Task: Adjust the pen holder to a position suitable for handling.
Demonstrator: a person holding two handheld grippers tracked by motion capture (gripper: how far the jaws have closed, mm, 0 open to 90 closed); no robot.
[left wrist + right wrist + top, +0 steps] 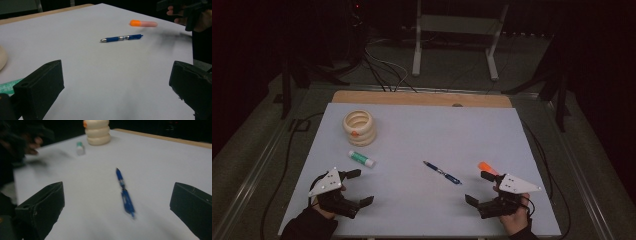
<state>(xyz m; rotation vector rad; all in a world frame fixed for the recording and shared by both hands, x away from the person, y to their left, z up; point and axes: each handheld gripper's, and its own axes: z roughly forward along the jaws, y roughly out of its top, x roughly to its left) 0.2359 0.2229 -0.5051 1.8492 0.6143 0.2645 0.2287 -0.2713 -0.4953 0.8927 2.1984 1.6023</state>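
Pen (442, 172) is lying mid-table, nearest the right gripper (478, 187); both it and the left gripper (358, 187) are holding jaws wide, empty. Risk: a jaw nudging the round pen is sending it rolling away

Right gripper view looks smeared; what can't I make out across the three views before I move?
- Blue pen: motion blur hides its markings in the right gripper view.
- Glue stick: left gripper view, cut off by the edge and a jaw.
- Cream ring stack: its small orange spot is too small to identify.
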